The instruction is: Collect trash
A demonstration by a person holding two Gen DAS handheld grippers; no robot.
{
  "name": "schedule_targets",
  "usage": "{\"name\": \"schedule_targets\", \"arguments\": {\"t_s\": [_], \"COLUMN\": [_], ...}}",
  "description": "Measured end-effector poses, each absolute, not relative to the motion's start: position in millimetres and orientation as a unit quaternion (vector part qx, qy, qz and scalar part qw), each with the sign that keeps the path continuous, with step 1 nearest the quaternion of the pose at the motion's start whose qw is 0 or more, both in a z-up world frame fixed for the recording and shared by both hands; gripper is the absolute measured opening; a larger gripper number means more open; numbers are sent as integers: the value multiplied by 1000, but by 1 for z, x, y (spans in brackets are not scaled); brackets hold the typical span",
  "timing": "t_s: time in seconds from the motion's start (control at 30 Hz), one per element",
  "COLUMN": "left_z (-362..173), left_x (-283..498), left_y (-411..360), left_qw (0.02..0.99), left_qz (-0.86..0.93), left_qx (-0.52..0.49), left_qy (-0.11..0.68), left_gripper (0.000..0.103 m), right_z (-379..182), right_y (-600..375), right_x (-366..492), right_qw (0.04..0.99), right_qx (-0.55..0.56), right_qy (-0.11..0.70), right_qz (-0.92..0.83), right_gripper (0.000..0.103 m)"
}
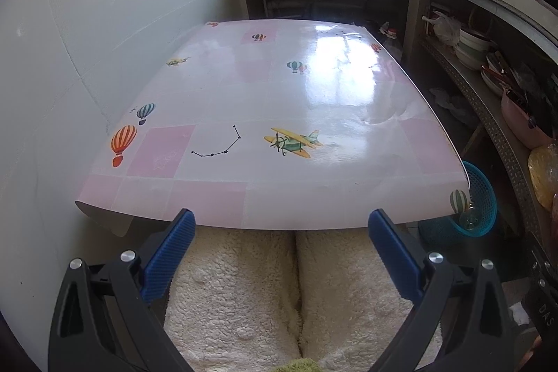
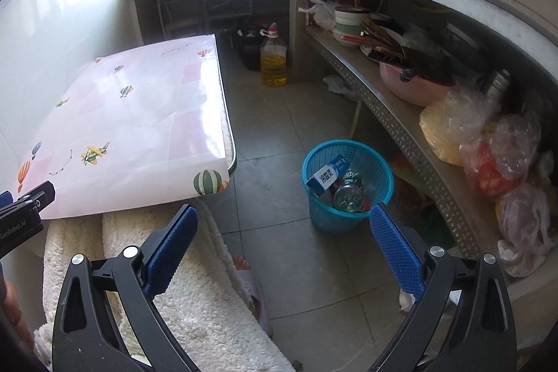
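While both grippers are hovering over the person's fleece-covered lap, their fingers are standing wide apart and holding nothing: the left gripper is facing the counter, and the right gripper is pointing past the counter's corner toward the bin on the floor. Trash is already lying inside the bin: a blue-and-white carton leaning against the rim, and beside it a clear bottle, seen end on. Both are looking light; the carton is probably crushable, best pinched across its flat faces, while the bottle is likely slick and round, so its neck or midsection suits the fingers better. I am seeing nothing loose on the counter, whose glossy printed cover is hanging over the near edge. Beyond the bin, a crumpled white scrap is lying on the floor under the shelf; soft and weightless, it could be taken anywhere. Open floor is running between counter and shelf, though the shelf's perforated edge and the counter's rim are narrowing the lane.
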State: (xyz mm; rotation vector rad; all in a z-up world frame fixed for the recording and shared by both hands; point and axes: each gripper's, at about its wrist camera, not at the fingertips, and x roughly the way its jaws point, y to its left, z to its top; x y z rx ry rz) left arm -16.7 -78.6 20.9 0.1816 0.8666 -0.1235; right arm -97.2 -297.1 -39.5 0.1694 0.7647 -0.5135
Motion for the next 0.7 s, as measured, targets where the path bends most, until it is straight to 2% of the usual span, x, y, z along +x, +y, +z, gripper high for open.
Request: {"name": "schedule_targets", "arguments": {"t_s": [0.7], "left_z": [24], "left_x": [-19], "left_y": [-79], "left_qw": [902], "left_qz": [-74], "left_qx": [83], "left_qy": [416], "left_gripper": [97], "right_z": [-40], "right_y": [-295], "right_x": [-97], "right_qw": [892], "right_qx": [77], "right_qy": [369], "right_qz": [-251], "right_gripper": [95]}}
